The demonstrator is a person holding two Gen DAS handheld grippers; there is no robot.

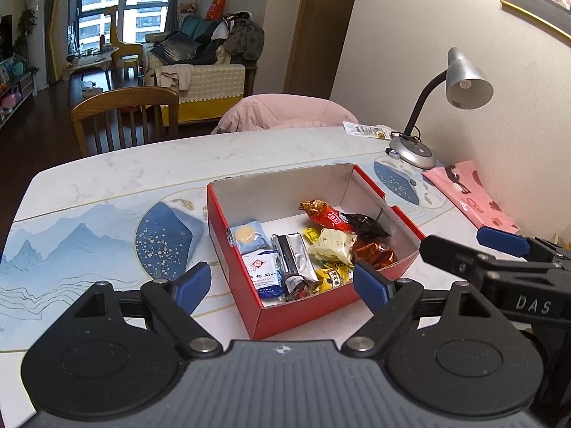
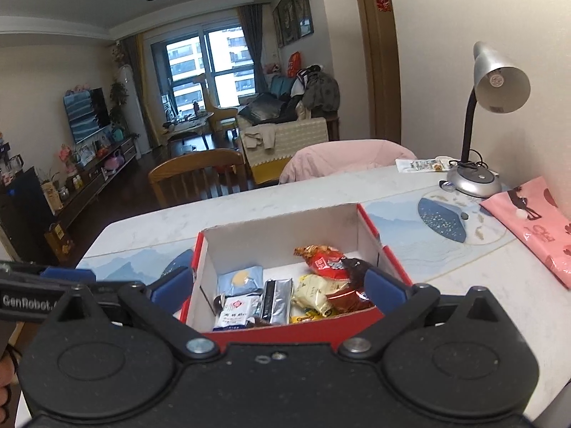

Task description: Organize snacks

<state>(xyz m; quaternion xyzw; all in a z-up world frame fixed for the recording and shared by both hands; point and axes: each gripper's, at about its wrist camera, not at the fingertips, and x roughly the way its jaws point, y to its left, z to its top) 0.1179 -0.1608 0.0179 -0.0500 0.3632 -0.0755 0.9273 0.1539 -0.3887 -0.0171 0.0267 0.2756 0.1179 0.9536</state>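
Table (image 1: pixel 107 178) bearing red box (image 1: pixel 235 249) of snacks (image 1: pixel 332 246), both grippers, left (image 1: pixel 282 285) and right (image 2: pixel 278 285), splayed wide and empty above it — risk of clipping the cardboard wall, tipping wrappers out.

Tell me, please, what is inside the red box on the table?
The red box holds wrapped snacks: a light blue packet, a silver packet, a pale yellow one and a red one. Anything beneath this pile is covered.
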